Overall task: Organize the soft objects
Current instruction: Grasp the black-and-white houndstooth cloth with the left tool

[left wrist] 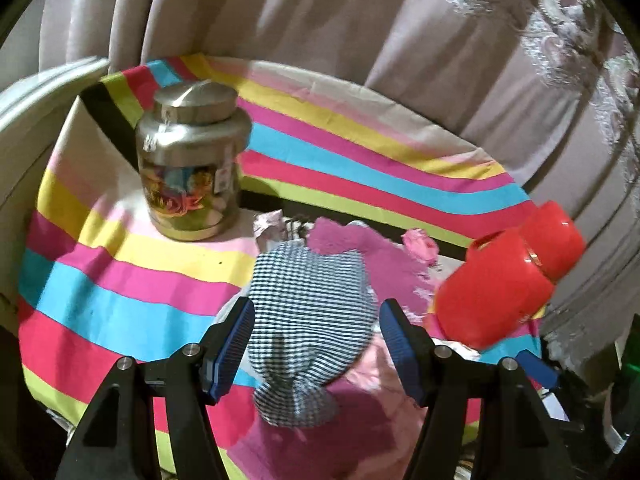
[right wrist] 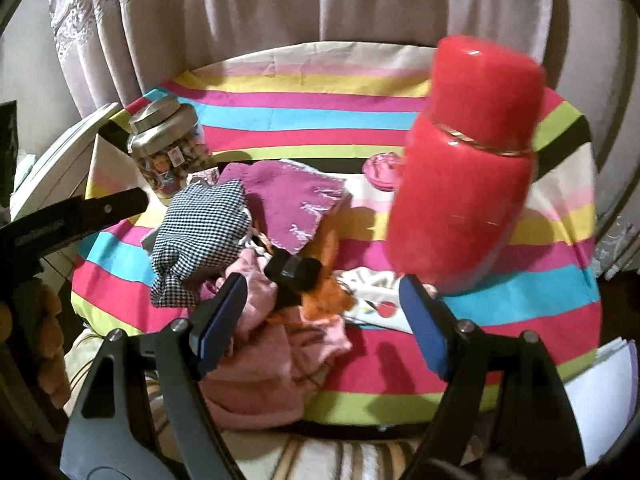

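Soft objects: heap on striped bench, both tongs empty

Checked cloth [left wrist: 308, 320]: navy-and-white gingham, bunched, lying on the heap at the near middle of the bench [left wrist: 120, 280]; seen between the left tongs [left wrist: 316, 344], apart from both blue pads [left wrist: 236, 344]
Magenta cloth [right wrist: 288, 204]: flat, frayed edge, just behind the checked cloth
Pink garment [right wrist: 260, 360]: crumpled at the near edge, under the right tongs [right wrist: 324, 320]
Orange cloth [right wrist: 324, 280]: small, bunched beside a black object whose kind cannot be told
White printed cloth [right wrist: 376, 300]: near the foot of the red container
Red container [right wrist: 464, 168]: tall, lidded, blurred, right of the heap
Steel-lidded jar [left wrist: 188, 160]: upright, far left corner, well apart from the heap
Left tongs: jaws parted, gripping nothing
Right tongs: jaws wide apart, gripping nothing
Bench cover: multicolour stripes; grey curtain [right wrist: 240, 20] behind
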A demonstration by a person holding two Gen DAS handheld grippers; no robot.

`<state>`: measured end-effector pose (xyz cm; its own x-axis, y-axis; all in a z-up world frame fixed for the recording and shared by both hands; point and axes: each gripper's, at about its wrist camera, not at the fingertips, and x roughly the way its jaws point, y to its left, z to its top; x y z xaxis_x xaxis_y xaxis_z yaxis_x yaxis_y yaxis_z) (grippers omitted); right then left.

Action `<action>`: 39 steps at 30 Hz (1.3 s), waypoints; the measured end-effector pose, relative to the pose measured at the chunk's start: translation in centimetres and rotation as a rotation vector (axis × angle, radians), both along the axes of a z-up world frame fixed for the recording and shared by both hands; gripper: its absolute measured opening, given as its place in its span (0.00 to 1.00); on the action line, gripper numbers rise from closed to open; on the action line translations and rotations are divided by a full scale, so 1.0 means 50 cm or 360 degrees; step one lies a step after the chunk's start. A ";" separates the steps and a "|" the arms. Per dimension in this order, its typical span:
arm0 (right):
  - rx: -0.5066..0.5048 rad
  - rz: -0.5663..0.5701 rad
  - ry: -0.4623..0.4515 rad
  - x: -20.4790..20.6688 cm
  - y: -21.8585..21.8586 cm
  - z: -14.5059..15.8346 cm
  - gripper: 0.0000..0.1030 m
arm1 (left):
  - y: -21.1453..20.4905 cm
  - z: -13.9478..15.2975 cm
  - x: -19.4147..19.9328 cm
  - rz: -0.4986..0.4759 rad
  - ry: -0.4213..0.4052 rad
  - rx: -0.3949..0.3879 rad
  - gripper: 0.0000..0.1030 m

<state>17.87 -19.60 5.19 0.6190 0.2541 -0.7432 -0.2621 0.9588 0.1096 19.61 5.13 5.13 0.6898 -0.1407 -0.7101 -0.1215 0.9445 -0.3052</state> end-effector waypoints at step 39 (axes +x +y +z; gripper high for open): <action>0.0103 0.0049 0.0175 0.087 0.053 -0.135 0.78 | -0.019 -0.101 0.026 -0.0165 -0.0016 0.0069 0.00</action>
